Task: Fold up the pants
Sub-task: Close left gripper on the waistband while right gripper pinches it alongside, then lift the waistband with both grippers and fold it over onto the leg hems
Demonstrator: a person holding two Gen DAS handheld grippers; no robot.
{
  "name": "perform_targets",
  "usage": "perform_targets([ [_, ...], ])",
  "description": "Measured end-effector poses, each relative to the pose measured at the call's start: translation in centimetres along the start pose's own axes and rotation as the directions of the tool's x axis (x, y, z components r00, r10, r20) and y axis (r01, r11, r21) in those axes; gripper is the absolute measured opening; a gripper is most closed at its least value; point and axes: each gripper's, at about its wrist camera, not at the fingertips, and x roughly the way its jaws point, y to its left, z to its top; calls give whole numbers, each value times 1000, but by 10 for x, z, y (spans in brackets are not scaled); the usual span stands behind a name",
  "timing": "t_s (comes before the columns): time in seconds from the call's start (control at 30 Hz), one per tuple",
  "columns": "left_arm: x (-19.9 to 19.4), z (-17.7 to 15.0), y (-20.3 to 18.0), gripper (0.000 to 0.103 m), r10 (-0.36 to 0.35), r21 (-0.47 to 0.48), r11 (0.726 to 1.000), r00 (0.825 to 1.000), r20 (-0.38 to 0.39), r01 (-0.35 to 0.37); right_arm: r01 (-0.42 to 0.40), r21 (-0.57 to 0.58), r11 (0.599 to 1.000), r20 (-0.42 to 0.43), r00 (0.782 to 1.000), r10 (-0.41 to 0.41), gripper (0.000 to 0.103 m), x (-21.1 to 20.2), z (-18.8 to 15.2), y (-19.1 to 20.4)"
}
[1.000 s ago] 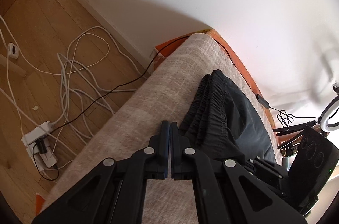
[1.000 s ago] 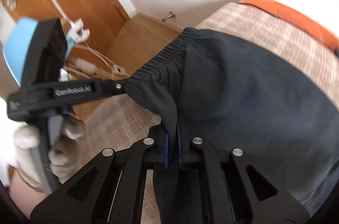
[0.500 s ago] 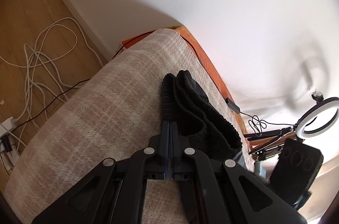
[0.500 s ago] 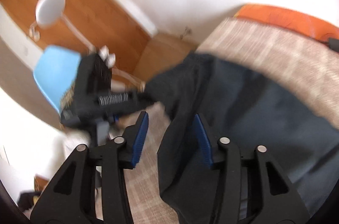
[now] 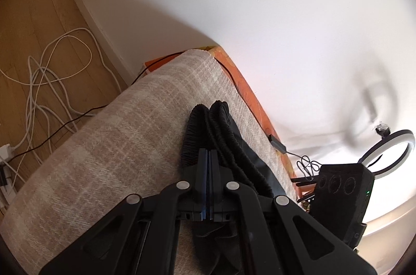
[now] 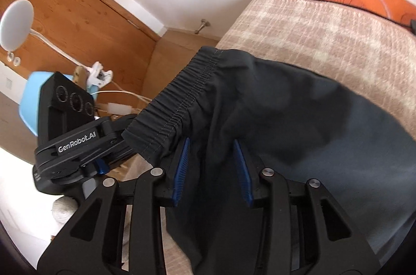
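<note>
Dark grey pants [image 6: 299, 113] lie on a beige checked blanket [image 6: 312, 25] over a bed. My left gripper [image 5: 208, 152] is shut, and in the right wrist view its tip pinches the near end of the elastic waistband [image 6: 187, 95], lifting it. The waistband [image 5: 226, 129] looks bunched just past the left fingers. My right gripper [image 6: 210, 142] stands with its jaws apart and closing. A hanging fold of the pants lies between the blue pads [image 6: 182, 171], which do not press on it.
White and black cables [image 5: 52, 61] sprawl on the wooden floor left of the bed. An orange sheet edge [image 5: 249, 90] runs along the wall side. A ring light [image 5: 384, 152] stands beyond the bed. A white lamp [image 6: 17, 25] and blue chair [image 6: 31, 98] stand by a wooden door [image 6: 78, 14].
My right gripper let go of the pants fold it pinched and opened, then began narrowing. The left gripper turned while keeping its hold, and the waistband now bunches in front of it.
</note>
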Motion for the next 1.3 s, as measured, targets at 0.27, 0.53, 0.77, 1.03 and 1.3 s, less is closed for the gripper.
perform_targets([
  [0.27, 13, -11, -19, 0, -89, 34, 995, 993, -76, 91, 46, 16, 999, 2, 999, -46, 37, -47, -16, -23],
  [0.53, 41, -38, -42, 0, -13, 151, 988, 990, -138, 34, -30, 152, 988, 69, 997, 19, 63, -82, 4, -66],
  [0.77, 19, -55, -52, 0, 50, 239, 971, 993, -108, -22, 40, 12, 999, -49, 998, -39, 64, -31, 25, -33],
  [1.03, -20, -45, -35, 0, 152, 232, 960, 988, 30, -155, 46, 30, 999, -51, 998, -44, 64, -16, 26, -27],
  [1.3, -18, -40, -15, 0, 282, 141, 947, 958, 57, -287, 69, 57, 996, -44, 997, -66, 56, -16, 25, -31],
])
